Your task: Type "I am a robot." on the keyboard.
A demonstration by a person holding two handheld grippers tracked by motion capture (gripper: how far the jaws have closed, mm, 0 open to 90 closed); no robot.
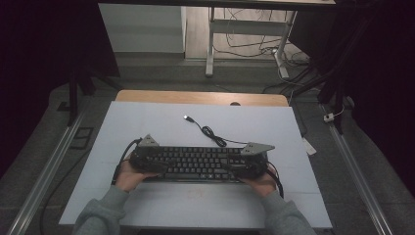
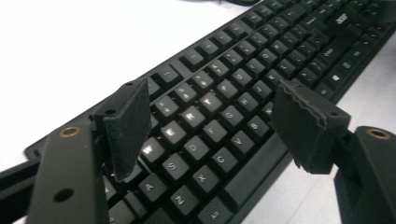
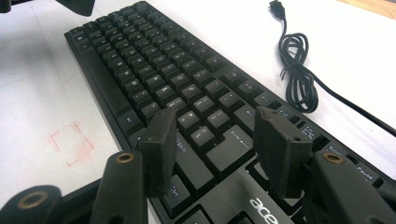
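Note:
A black keyboard (image 1: 195,164) lies flat across the white board (image 1: 156,122) near the person's side. My left gripper (image 1: 148,159) hovers over its left end. Its jaws stand open above the letter keys (image 2: 201,126), with nothing pressed between the pads. My right gripper (image 1: 248,164) hovers over the right end. It is open too, with its pads on either side of the Enter and Shift keys (image 3: 219,144) and not touching them. The keyboard's black cable (image 1: 211,132) runs loosely coiled behind it and ends in a free USB plug (image 1: 187,118).
The coiled cable (image 3: 296,74) lies on the board just past the keyboard's right part. Faint red marks (image 3: 70,144) are drawn on the board in front of the keyboard. A wooden table edge (image 1: 200,97) shows behind the board; desk legs and wires stand farther back.

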